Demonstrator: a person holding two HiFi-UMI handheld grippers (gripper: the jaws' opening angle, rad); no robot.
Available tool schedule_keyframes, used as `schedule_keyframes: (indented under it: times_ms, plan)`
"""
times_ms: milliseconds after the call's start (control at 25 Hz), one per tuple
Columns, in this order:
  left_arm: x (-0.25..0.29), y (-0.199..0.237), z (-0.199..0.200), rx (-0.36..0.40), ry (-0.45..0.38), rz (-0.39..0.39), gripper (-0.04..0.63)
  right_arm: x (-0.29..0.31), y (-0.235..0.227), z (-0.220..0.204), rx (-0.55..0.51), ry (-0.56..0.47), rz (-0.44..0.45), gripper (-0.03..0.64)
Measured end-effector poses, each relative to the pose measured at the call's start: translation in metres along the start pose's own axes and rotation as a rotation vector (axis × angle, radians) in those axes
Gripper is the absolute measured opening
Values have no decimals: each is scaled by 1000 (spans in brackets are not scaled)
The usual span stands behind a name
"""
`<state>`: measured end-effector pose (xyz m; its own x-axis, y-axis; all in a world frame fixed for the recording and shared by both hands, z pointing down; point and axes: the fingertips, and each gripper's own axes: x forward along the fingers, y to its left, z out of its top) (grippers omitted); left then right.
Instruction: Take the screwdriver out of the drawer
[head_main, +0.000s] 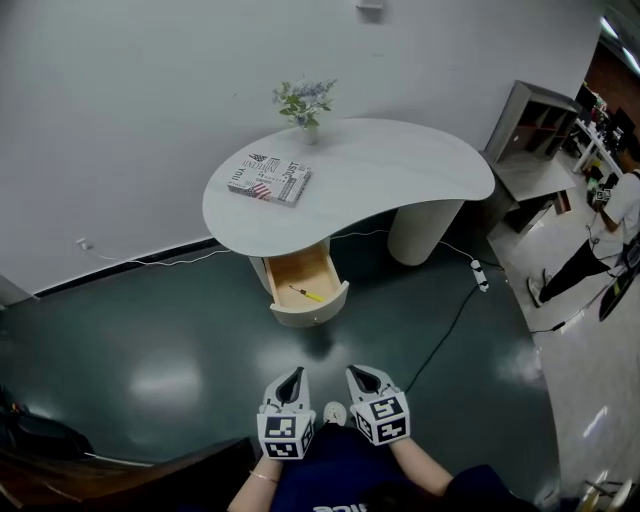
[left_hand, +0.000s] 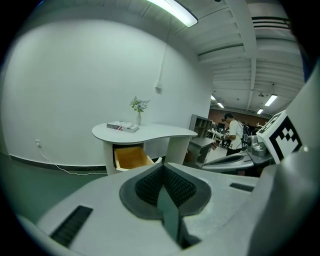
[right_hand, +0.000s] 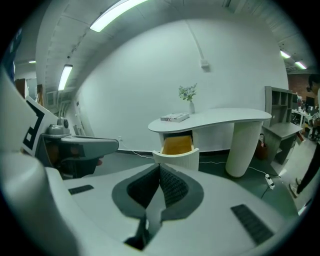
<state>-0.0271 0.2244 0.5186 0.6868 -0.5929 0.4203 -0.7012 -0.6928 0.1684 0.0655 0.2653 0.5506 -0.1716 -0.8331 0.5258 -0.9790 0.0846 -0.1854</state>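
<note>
Closest in, the left gripper (head_main: 292, 376) and the right gripper (head_main: 360, 376) hang side by side just in front of the person, over the dark glossy floor (head_main: 180, 340). Each has its jaws pressed fully together with nothing between them, as each gripper's own view shows. Both point forward and somewhat down toward the furniture ahead. Well apart from them, across a stretch of bare floor, the drawer (head_main: 312, 313) stands pulled out from under the near edge of the white surface (head_main: 400, 170). The screwdriver (head_main: 306, 294) lies flat on the drawer's wooden bottom, close to its front wall. Its long axis runs slantwise to that wall, with the dark shaft toward the back left and the yellow handle toward the front right corner. It is straight ahead of the pair, and in the head view the left gripper lines up with it a little more closely, so that one looks slightly nearer, though the handle end favours the right. Neither gripper view shows the tool itself. Either gripper would probably have to cross the gap and part its jaws before reaching down over the front wall. Further back, a magazine (head_main: 270, 178) lies near the surface's left edge and a small vase of flowers (head_main: 305, 105) stands at its far edge by the wall.
</note>
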Motion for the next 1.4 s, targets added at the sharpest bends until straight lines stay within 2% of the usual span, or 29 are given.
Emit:
schedule_keyframes:
  times_ms: [320,720,960,1080,1240,1400]
  plan:
    - [23,25,7,-23,-6,-4,5,25,-4,8,18,8,-4,8]
    - [90,92,46,-41,4,-54,5,92,-17,55,50,13,-62,8]
    - [130,132,72,-33,-1,-97,5,145,-12,88,66,31,-10,8]
    - [147,153,80,-26,1,-122,5,170,-13,103,57,33,-34,8]
    - [166,178,87,-16,13,-153,5,191,-15,120,95,6,-44,8]
    - [177,199,91,-2,34,-175,5,207,-26,121,135,20,-124,8]
